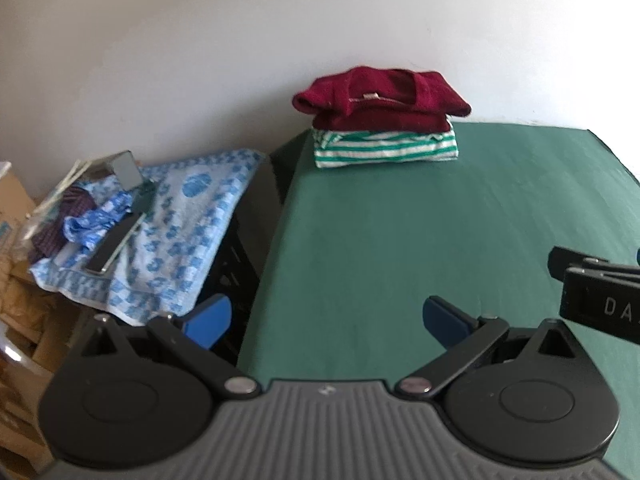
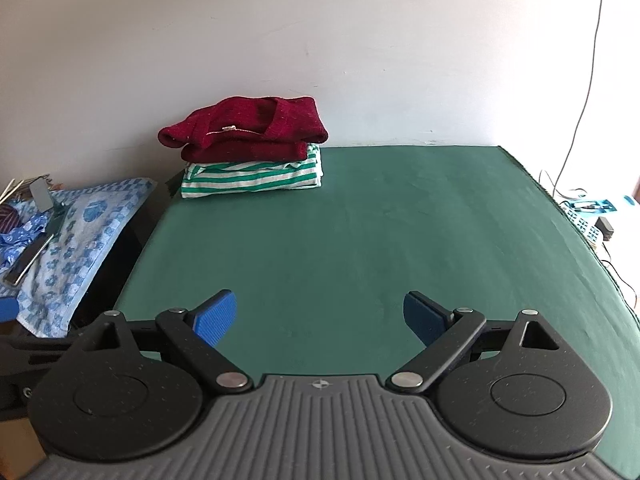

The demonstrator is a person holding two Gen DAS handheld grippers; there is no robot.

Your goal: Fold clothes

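At the counter's (image 2: pixel 360 248) far left corner sit the folded clothes (image 2: pixel 248 156), well ahead of both grippers' spread, empty jaws, nearer the left gripper (image 1: pixel 326 322) than the right gripper (image 2: pixel 320 316).

Green-covered table (image 2: pixel 360 240) against plain white wall (image 2: pixel 320 40).

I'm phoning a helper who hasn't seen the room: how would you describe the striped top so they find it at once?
Start at the green table against the white wall and go to its far left corner, where a small stack of folded clothes sits. The striped top is the bottom piece, under the dark red sweater. Its green and white stripes set it apart from the plain red knit above.
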